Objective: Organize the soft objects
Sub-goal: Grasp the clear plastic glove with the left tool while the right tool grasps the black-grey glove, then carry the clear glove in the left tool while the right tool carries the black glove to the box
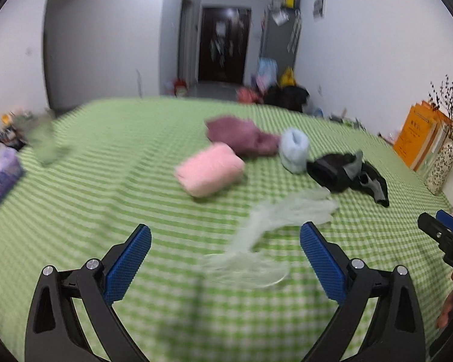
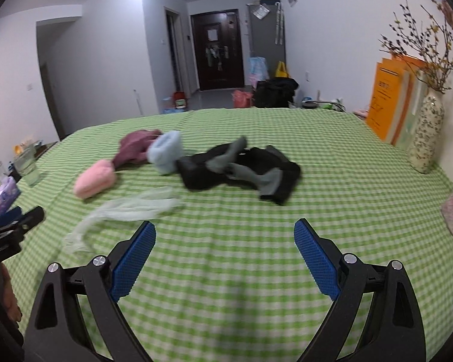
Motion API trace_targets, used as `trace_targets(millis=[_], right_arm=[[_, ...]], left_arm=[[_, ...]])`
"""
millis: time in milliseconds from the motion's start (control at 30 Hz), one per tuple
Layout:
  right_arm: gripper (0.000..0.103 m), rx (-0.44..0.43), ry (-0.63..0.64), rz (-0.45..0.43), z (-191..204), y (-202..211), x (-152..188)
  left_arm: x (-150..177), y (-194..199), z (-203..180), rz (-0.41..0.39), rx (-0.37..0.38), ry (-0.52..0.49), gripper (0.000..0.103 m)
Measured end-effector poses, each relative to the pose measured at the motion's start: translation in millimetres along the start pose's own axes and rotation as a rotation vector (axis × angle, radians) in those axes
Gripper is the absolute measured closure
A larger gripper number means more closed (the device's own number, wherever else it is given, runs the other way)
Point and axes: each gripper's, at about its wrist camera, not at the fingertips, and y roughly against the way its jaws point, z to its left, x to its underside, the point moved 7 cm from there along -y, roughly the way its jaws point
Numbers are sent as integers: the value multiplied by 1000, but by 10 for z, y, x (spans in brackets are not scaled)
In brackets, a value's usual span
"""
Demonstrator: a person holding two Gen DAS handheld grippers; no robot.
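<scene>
Soft items lie on a green checked cloth (image 1: 105, 181) (image 2: 332, 166). A pink roll (image 1: 210, 169) (image 2: 94, 180), a mauve bundle (image 1: 241, 134) (image 2: 134, 147) and a pale blue roll (image 1: 294, 150) (image 2: 165, 152) sit near the middle. Black and grey socks (image 1: 347, 173) (image 2: 241, 169) are heaped to their right. A sheer pale green stocking (image 1: 268, 229) (image 2: 126, 208) stretches in front. My left gripper (image 1: 225, 235) is open, with the stocking between and just ahead of its fingers. My right gripper (image 2: 225, 232) is open over bare cloth, nothing between its fingers.
A purple tissue pack (image 1: 1, 178) (image 2: 4, 194) and a glass (image 2: 25, 161) stand at the left edge. A speckled vase with twigs (image 2: 425, 138) (image 1: 442, 166) and orange bags (image 2: 389, 105) (image 1: 416, 138) line the right wall. A hallway lies beyond the table.
</scene>
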Motion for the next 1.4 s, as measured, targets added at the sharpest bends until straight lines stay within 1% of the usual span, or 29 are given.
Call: trace_targets(millis=[33, 100, 133, 200, 267, 333, 400, 433, 467, 533, 567, 600, 633, 667, 700, 767, 800, 833, 867, 900, 933, 967, 1000, 1033, 1167, 1267, 1400], right_arm=[[14, 5, -4, 13, -49, -42, -13], [14, 16, -19, 39, -151, -175, -54], [14, 15, -28, 56, -204, -241, -80], [14, -10, -48, 79, -280, -375, -147], [14, -26, -56, 102, -320, -513, -227], [14, -23, -40, 105, -344, -662, -320], [14, 13, -6, 121, -376, -869, -417], [14, 29, 3, 126, -398, -955, -462], [14, 61, 16, 140, -434, -1087, -517], [14, 118, 34, 154, -494, -1241, -568], [14, 141, 43, 170, -530, -1353, -587], [14, 150, 46, 185, -552, -1424, -592], [16, 158, 48, 194, -573, -1490, -595], [24, 166, 55, 209, -595, -1563, -588], [28, 170, 60, 222, -610, -1615, -570], [38, 181, 73, 247, -635, -1698, -537], [41, 183, 84, 260, -640, -1728, -513], [47, 176, 92, 273, -636, -1752, -488], [59, 155, 84, 267, -637, -1734, -479], [65, 148, 84, 268, -647, -1721, -481], [78, 147, 88, 268, -657, -1683, -464], [86, 138, 81, 268, -664, -1644, -451], [88, 108, 62, 267, -674, -1562, -431], [90, 97, 55, 262, -674, -1501, -418], [91, 82, 61, 165, -638, -961, -399], [91, 72, 100, 105, -520, -537, -382], [91, 33, 104, 31, -366, -34, -424]], left_arm=[[-1, -108, -49, 29, 10, -9, 7], [34, -379, -168, 123, 34, -43, 7], [52, -521, -197, 169, 18, -51, 7], [22, -715, -248, 197, 19, -29, 7], [-8, -825, -273, 206, 12, -13, 7], [-58, -921, -302, 210, -7, -13, 8], [-84, -1005, -331, 216, -14, -29, 11], [-88, -1035, -346, 214, -20, -36, 15], [-82, -1068, -366, 221, -22, -44, 25], [-55, -1107, -423, 234, -3, -54, 39], [-54, -1095, -450, 239, 9, -72, 56], [-46, -1076, -503, 235, 16, -107, 65], [-38, -1057, -560, 224, 14, -148, 70], [-26, -1036, -618, 219, 23, -184, 80], [-22, -1006, -676, 216, 35, -207, 86], [-37, -927, -746, 202, 62, -219, 90], [-64, -865, -779, 186, 83, -217, 95], [-80, -819, -792, 177, 94, -216, 97], [-116, -744, -810, 160, 107, -212, 99], [-131, -700, -813, 150, 113, -209, 100], [-157, -617, -820, 133, 120, -204, 101], [-189, -541, -814, 116, 124, -199, 102], [-233, -437, -804, 91, 127, -195, 102], [-258, -354, -783, 76, 129, -194, 102], [-372, 46, -717, 5, 135, -189, 103], [-419, 353, -667, -44, 142, -178, 103], [-428, 675, -575, -80, 137, -156, 103]])
